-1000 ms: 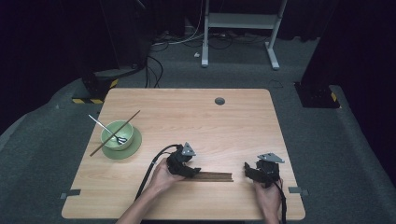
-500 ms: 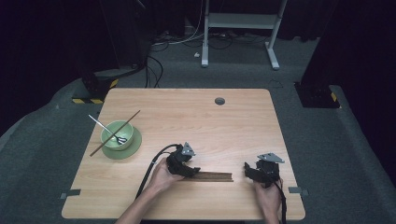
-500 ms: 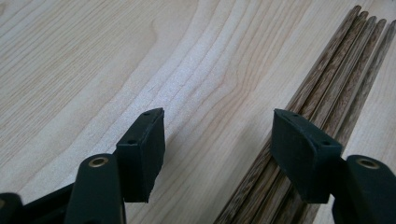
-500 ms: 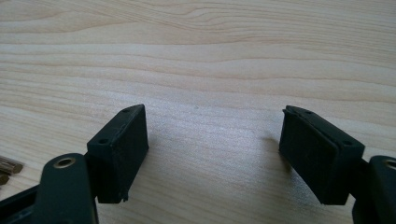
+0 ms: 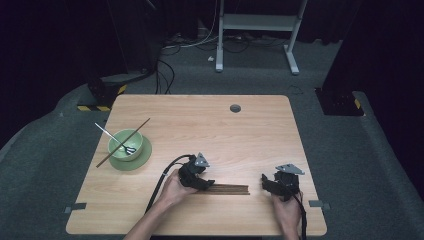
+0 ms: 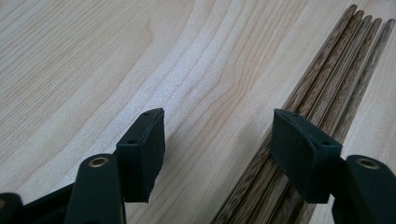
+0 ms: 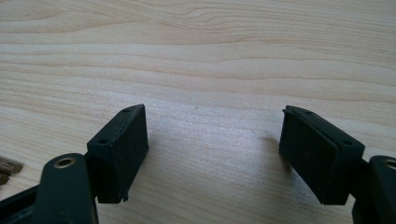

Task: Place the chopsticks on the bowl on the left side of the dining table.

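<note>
A bunch of brown chopsticks (image 5: 227, 189) lies flat on the wooden table (image 5: 210, 125), close to the edge where the person stands. This bunch is the landmark here.

The left gripper (image 5: 204, 182) sits right at the left end of the bunch, held by the person's left hand (image 5: 174, 189). In the left gripper view its jaws are wide apart and hold nothing. The chopsticks (image 6: 299, 121) run under the jaw on the right side of that view, and bare table (image 6: 93, 60) lies between the jaws. I cannot tell if that jaw touches the sticks or is just above them.

The right gripper (image 5: 270, 186) is just past the right end of the bunch, a little apart from it, with the person's right hand (image 5: 287, 210) behind it. In the right gripper view its jaws are wide apart too, with plain wood (image 7: 210, 70) between them. The tips of the chopsticks (image 7: 7, 169) peek in at the left edge of that view.

Far from the bunch, toward the table's left side, a green bowl (image 5: 125, 145) sits on a green plate (image 5: 131, 161). One more chopstick (image 5: 123, 142) leans across the bowl, and a metal spoon (image 5: 112, 138) rests in it.
</note>
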The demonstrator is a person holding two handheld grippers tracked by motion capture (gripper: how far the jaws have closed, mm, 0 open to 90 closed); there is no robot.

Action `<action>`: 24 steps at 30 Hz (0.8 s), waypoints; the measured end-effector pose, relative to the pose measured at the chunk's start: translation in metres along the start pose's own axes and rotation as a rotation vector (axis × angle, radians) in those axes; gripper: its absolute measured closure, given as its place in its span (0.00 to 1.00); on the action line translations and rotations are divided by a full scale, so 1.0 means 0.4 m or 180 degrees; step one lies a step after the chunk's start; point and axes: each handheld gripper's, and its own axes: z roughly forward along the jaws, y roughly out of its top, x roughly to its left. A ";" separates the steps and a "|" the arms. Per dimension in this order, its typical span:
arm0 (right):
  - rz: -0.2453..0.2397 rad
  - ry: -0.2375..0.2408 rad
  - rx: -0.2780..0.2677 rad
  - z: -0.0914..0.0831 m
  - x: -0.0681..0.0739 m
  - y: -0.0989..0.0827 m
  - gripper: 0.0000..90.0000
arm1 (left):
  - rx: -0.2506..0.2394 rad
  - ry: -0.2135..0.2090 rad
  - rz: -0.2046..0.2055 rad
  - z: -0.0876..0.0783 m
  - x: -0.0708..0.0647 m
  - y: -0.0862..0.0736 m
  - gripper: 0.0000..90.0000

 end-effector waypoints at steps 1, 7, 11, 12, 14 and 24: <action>0.0001 0.0001 0.0000 0.000 0.000 0.000 0.26 | -0.0003 -0.0001 -0.0012 0.000 0.001 0.000 0.39; -0.0003 0.0001 -0.0002 0.000 0.000 0.000 0.26 | 0.0020 -0.0017 0.0005 0.000 -0.001 -0.001 0.40; -0.0001 0.0001 0.0000 0.000 0.000 0.000 0.26 | 0.0018 -0.0025 -0.0007 0.001 -0.001 -0.002 0.40; -0.0001 0.0001 0.0000 0.000 0.000 0.000 0.26 | 0.0022 -0.0020 -0.0010 0.000 0.000 -0.002 0.40; -0.0002 0.0001 -0.0001 0.000 0.000 0.000 0.26 | 0.0011 -0.0012 -0.0025 0.000 0.002 -0.001 0.40; 0.0000 0.0001 0.0000 0.000 0.000 0.000 0.26 | -0.0001 0.0037 -0.0008 0.014 0.005 -0.001 0.42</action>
